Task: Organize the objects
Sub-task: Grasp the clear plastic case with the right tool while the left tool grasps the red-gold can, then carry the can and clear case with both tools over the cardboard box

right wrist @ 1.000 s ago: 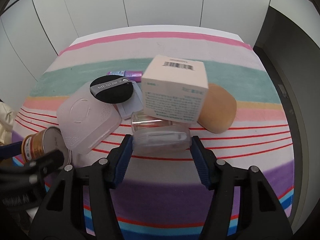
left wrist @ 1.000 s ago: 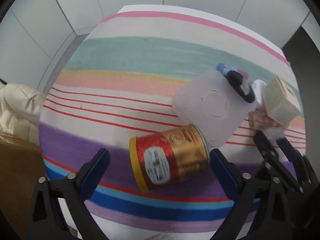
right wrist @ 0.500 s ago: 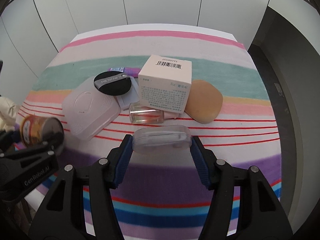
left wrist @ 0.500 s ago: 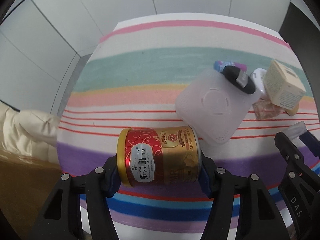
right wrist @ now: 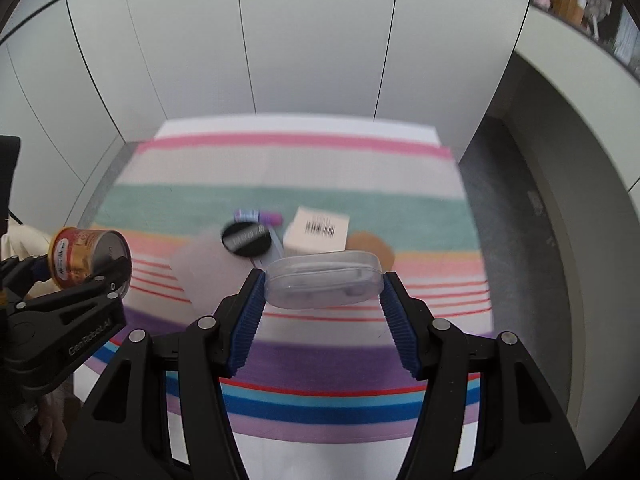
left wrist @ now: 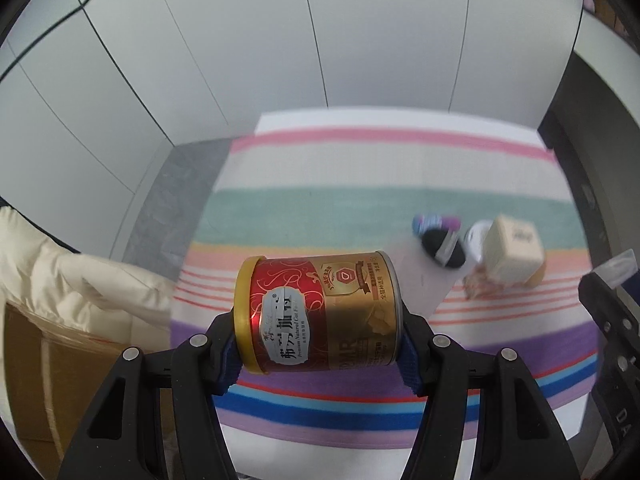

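Can (left wrist: 320, 316) pinched sideways in left gripper (left wrist: 316, 344), frame centre; right gripper (right wrist: 322, 300) clamps clear case (right wrist: 324, 278), probably for sorting.

The left gripper (left wrist: 318, 340) closed on the can (left wrist: 318, 312); both grippers lifted their loads off the striped cloth (left wrist: 380, 208).

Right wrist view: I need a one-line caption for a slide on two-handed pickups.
Right gripper lifts a clear plastic case above the striped cloth; left gripper carries a red-and-gold can.
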Demonstrator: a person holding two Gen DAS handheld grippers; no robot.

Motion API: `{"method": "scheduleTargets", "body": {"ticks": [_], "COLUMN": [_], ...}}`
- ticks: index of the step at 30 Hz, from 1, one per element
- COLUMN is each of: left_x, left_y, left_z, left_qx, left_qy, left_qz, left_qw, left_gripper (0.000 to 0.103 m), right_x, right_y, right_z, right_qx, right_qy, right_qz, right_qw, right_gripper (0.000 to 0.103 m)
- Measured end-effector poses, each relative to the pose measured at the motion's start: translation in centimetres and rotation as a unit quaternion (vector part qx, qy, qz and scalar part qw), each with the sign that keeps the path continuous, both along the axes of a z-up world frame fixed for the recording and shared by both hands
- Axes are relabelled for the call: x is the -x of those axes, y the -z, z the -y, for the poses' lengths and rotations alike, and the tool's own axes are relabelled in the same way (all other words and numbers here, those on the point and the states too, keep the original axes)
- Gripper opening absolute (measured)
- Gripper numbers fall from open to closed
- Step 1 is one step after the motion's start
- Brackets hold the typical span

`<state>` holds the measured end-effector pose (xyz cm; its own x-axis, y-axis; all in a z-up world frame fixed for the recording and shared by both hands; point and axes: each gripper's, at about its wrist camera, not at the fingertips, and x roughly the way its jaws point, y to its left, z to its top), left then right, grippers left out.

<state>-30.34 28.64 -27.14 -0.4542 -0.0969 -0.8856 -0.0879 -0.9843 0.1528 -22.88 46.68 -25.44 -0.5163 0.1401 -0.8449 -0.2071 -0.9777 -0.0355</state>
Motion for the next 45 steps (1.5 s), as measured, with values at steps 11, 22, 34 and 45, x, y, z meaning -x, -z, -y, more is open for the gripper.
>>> {"method": "scheduleTargets", "body": {"ticks": [11, 22, 34, 45], "left_x": [0.1, -2.8, -5.4, -10.2], "left_y": [-12.8, -18.9, -21.3, -21.5], "left_z": [0.8, 2.1, 3.4, 4.9], "left_qx": [-0.027, -0.031, -0.022, -0.02], "left_qy": [0.002, 0.01, 0.013, 0.033], "left_qz": [-0.076, -0.103, -0.109, -0.092], "left_qw": [0.9967, 0.9941, 0.9937, 0.995], "left_gripper": [0.063, 0.063, 0.063, 0.063], "right_x": [-0.3, -2.6, -5.1, -10.4], "right_y": [-12.0, -20.9, -23.3, -22.1], "right_z": [0.2, 0.9, 1.7, 1.7], "right_qx": [-0.009, -0.019, -0.03, -0.001], "right_qy": [-0.004, 0.006, 0.015, 0.003], "right_qz": [-0.055, -0.105, -0.119, -0.1], "right_qw": [0.998, 0.994, 0.992, 0.995], "right_gripper": [0.061, 0.061, 0.061, 0.061]}}
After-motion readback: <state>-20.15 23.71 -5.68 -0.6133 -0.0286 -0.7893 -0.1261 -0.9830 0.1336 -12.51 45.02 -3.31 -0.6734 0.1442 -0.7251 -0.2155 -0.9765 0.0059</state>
